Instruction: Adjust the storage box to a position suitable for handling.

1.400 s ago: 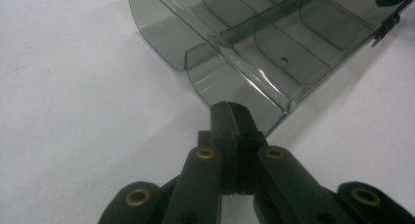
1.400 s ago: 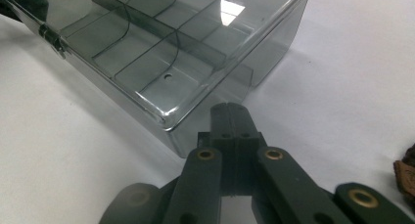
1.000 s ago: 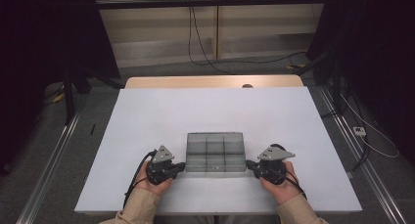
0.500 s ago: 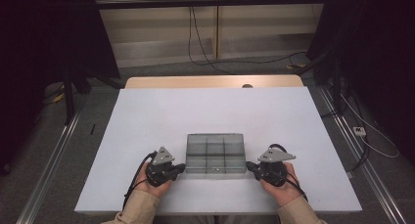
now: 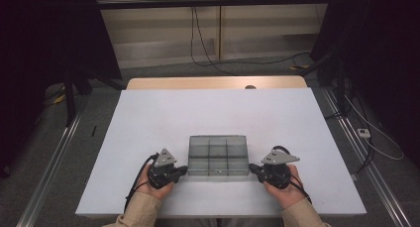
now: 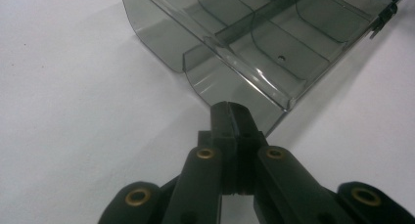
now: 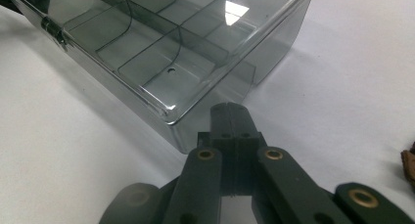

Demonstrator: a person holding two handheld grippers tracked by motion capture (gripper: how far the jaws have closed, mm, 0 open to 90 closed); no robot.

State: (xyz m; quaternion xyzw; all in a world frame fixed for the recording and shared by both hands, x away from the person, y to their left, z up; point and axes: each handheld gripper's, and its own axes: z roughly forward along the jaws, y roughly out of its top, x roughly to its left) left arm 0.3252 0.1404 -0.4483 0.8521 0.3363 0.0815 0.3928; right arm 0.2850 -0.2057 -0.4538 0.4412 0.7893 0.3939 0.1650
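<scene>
In the high view, we see a smoked transparent compartment box (image 5: 218, 155) lying flat on the white bench (image 5: 213, 118), toward its near edge and about midway between left and right. The left gripper (image 5: 182, 170) sits just beside the box's near left corner, and the right gripper (image 5: 254, 169) just beside its near right corner. Each is held in a hand that enters from the near edge.

In the left gripper view, we see the left gripper (image 6: 232, 117) with its fingers (image 6: 220, 117) clenched together, nothing between them. Their tips lie at a corner of the box (image 6: 254, 43); we cannot tell whether they touch it.

In the right gripper view, we see the right gripper (image 7: 231, 117) likewise clenched on nothing, its fingers (image 7: 242, 118) just beside the corner of the box (image 7: 161, 43), whose lid is closed over curved dividers.
</scene>
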